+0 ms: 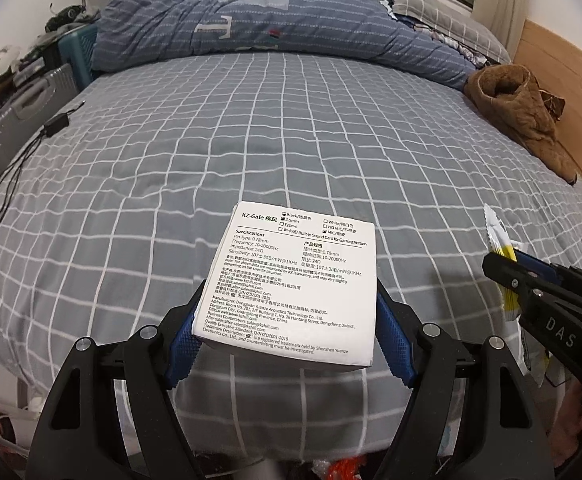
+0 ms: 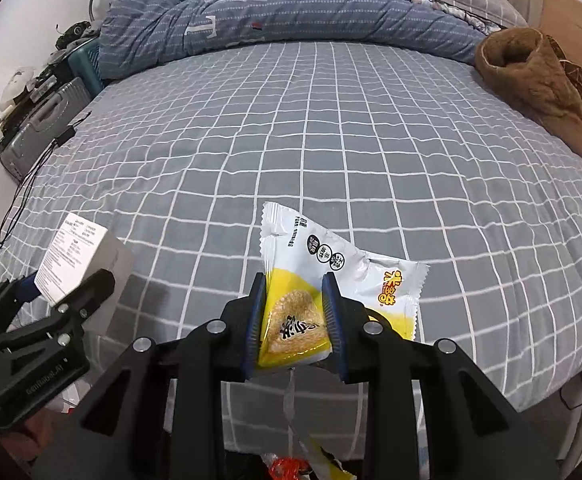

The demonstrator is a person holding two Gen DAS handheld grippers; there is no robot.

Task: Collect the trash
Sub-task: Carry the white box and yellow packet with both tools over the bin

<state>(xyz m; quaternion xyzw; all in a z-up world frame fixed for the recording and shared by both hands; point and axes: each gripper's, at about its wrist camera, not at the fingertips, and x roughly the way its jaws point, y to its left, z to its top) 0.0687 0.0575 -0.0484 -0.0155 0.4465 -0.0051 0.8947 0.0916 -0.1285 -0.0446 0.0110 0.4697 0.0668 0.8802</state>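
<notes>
L gripper [image 1: 287,328] clamps white box [image 1: 295,280], label "KZ-Gale", lower ctr | R gripper [image 2: 293,320] pinches yellow-white snack wrapper [image 2: 331,276] | DAS on R gripper body

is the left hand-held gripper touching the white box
Touching. In the left wrist view both blue pads of the left hand-held gripper press against the sides of the white box, holding it above the bed.

Both tools are matte black plastic frames with angular cut-outs and round silver screw heads at the pivots. The left gripper [image 1: 287,330] has ribbed blue pads; the right gripper [image 2: 294,322] too (white "DAS" lettering marks its side).
</notes>
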